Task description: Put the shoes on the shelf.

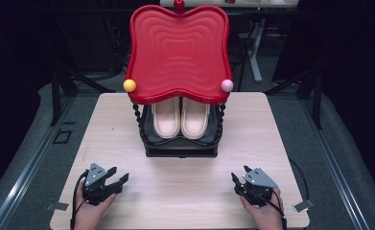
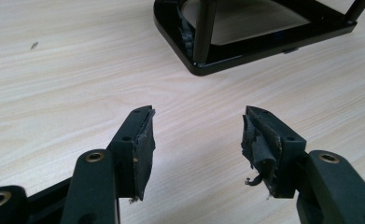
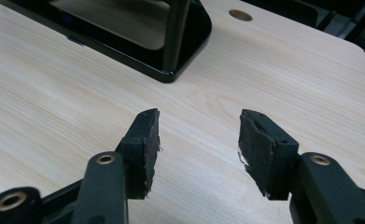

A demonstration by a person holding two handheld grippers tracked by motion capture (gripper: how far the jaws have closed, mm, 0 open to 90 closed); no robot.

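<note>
Flanking rack (image 1: 181,149), open tongs (image 1: 114,180)

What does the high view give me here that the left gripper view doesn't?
High view: the red tray topping the rack, a pair of slippers on the shelf beneath it, both hands, and the right gripper. Left gripper view: the worn, frayed pads on the open jaws of the left gripper. Shared: the wooden table and the rack's black base.

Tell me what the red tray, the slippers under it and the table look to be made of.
Red tray: likely glossy moulded plastic, with sheen and rippled relief. Slippers: probably soft matte foam or rubber, pale and smooth. Table: light wood-grain top, perhaps laminate; the grain lines look printed and flat.
</note>
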